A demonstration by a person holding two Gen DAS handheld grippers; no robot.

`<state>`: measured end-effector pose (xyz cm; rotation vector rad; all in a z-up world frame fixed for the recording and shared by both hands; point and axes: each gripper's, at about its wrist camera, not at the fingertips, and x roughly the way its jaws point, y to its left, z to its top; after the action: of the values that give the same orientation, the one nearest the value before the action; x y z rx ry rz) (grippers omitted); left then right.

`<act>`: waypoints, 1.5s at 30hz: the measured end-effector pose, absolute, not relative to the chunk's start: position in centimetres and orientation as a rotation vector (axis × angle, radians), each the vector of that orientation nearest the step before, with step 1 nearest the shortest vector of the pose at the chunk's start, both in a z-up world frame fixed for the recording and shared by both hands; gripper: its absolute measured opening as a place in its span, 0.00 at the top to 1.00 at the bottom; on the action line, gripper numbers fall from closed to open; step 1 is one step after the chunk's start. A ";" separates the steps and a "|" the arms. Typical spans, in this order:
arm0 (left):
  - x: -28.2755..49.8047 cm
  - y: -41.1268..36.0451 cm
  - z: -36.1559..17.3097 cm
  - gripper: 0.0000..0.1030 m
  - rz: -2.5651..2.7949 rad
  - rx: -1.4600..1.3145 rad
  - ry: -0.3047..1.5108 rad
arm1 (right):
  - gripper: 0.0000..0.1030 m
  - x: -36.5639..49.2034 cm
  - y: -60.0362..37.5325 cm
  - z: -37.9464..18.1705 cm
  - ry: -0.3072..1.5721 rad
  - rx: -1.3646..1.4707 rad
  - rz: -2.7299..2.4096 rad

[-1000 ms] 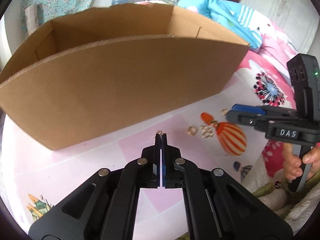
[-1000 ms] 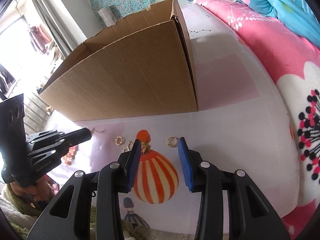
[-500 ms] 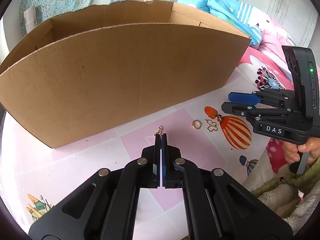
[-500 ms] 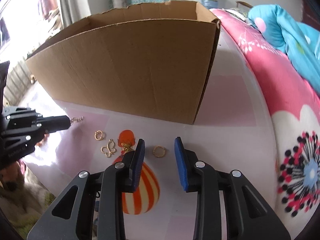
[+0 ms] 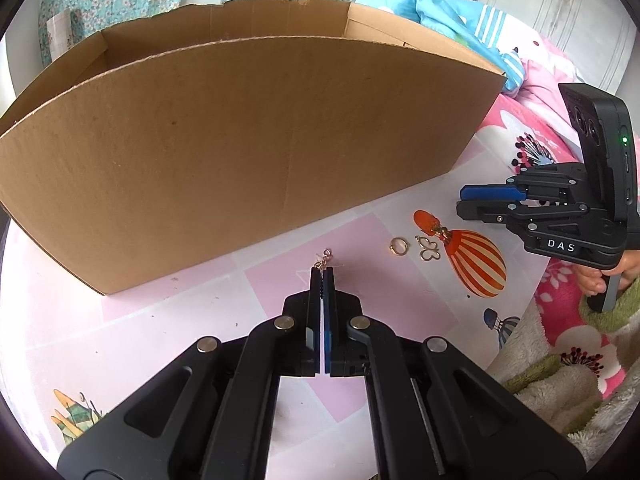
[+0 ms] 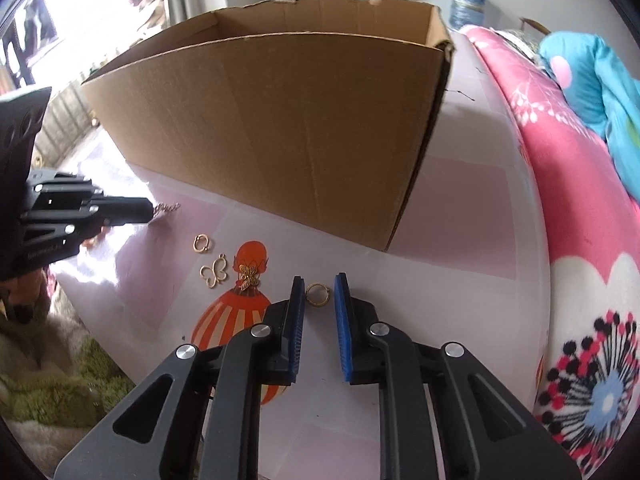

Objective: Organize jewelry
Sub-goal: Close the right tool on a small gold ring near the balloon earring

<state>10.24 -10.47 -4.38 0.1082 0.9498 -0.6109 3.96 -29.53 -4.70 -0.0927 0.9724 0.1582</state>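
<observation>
My left gripper point(image 5: 322, 272) is shut on a small gold chain piece point(image 5: 323, 260) and holds it just above the pink table, in front of the cardboard box point(image 5: 248, 132). It also shows in the right wrist view point(image 6: 150, 210) with the chain point(image 6: 167, 207) sticking out. My right gripper point(image 6: 318, 280) is open, with a gold ring point(image 6: 317, 294) lying on the table between its fingertips. A second gold ring point(image 6: 201, 243), a butterfly outline charm point(image 6: 214, 273) and a small gold butterfly point(image 6: 249, 276) lie to its left.
The open cardboard box point(image 6: 296, 120) stands right behind the jewelry. The table cover has a printed balloon point(image 6: 236, 320). A pink flowered blanket point(image 6: 580, 240) lies to the right, a fuzzy green-white cloth point(image 5: 560, 380) at the near edge.
The right gripper has moved in towards the ring and narrowed, so the ring now lies between its fingertips. The left gripper stays shut on the chain and has lifted slightly.
</observation>
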 end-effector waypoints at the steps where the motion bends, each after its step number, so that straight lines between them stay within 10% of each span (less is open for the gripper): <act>1: 10.2 -10.4 -4.4 1.00 -0.611 0.107 0.949 | 0.88 4.0 -29.5 -4.7 0.975 -0.093 0.169; 22: 9.2 -9.6 -2.0 1.00 -0.640 0.084 0.873 | 0.96 2.4 -30.1 -3.4 0.912 -0.005 0.173; 27: 9.0 -9.8 -2.1 1.00 -0.647 0.091 0.879 | 0.78 3.1 -30.3 -4.0 0.939 -0.012 0.183; 34: 9.1 -10.3 -2.2 1.00 -0.648 0.120 0.883 | 0.78 4.1 -30.1 -4.7 0.943 -0.080 0.203; 45: 9.5 -10.3 -2.5 1.00 -0.640 0.117 0.900 | 0.89 4.4 -30.0 -4.9 0.929 -0.074 0.199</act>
<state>9.45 -10.27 -2.54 0.1174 0.8998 -0.6402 4.43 -29.98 -4.88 -0.0744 0.9289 0.1995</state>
